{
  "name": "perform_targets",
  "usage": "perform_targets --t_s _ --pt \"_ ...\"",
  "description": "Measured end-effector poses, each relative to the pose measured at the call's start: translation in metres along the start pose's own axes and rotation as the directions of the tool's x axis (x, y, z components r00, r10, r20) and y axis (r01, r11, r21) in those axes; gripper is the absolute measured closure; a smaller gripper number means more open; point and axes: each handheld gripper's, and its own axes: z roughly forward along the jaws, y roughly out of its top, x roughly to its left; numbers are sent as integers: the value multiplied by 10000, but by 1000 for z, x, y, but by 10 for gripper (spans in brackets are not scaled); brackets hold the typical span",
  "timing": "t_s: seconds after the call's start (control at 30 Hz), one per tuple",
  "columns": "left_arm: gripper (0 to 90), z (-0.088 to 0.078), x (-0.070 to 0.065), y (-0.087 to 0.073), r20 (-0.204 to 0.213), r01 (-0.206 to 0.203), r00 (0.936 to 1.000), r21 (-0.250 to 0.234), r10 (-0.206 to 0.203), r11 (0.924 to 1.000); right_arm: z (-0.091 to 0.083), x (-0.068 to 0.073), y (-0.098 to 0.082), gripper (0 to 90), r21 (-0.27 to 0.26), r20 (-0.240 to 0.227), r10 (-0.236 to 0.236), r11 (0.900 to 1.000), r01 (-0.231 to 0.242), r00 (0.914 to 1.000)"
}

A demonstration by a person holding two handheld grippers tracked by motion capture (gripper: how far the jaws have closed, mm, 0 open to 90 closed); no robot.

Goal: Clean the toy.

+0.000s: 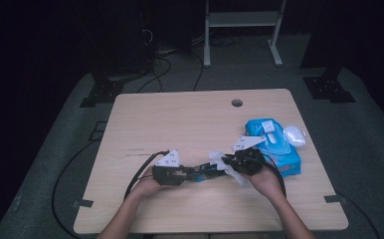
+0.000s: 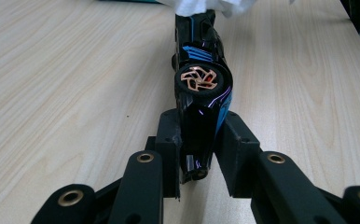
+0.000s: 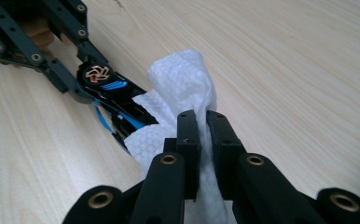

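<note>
Left of centre on the wooden table (image 1: 145, 124): left gripper (image 2: 197, 140) clamped on one end of a black and blue toy car (image 2: 201, 88), held on its side so that a copper-spoked wheel (image 2: 197, 78) faces the camera. Rigid moulded body, glossy and likely slippery, light; thin wheels and trim probably the weak parts, so best pinched across the solid body, as now, rather than at a wheel. Further right: right gripper (image 3: 202, 135) closed on a folded white wet wipe (image 3: 183, 88), pressed against the car's far end. Soft, limp, easily torn or dragged loose; best held by a bunched fold. At the far right: blue wipe pack (image 1: 274, 144) lying flat, flap lifted, a small white object (image 1: 294, 134) beside it. Print on the pack too small to read; no brand or lettering legible on the car.
</note>
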Motion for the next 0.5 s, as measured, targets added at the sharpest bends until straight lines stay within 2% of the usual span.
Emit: perform_targets --t_s 0.13,0.23,0.33,0.4,0.5 --pt "710 1 1 0 -21 31 10000 -33 -31 10000 1 -2 0 840 -77 -346 383 9992 -386 9987" --pt "711 2 -1 1 -38 -49 10000 20 49 10000 11 11 9 841 -53 -750 146 9999 -151 9971" --pt "711 1 -1 1 -2 -45 10000 41 45 10000 27 31 23 841 -195 -1200 -360 9992 339 9921" --pt "711 0 -1 1 -14 -27 10000 51 27 10000 35 39 27 841 -154 -1210 -593 9982 578 9909" --pt "713 -1 0 0 -9 -131 9999 111 131 9999 34 36 25 841 -192 -1181 -521 9986 502 9916"
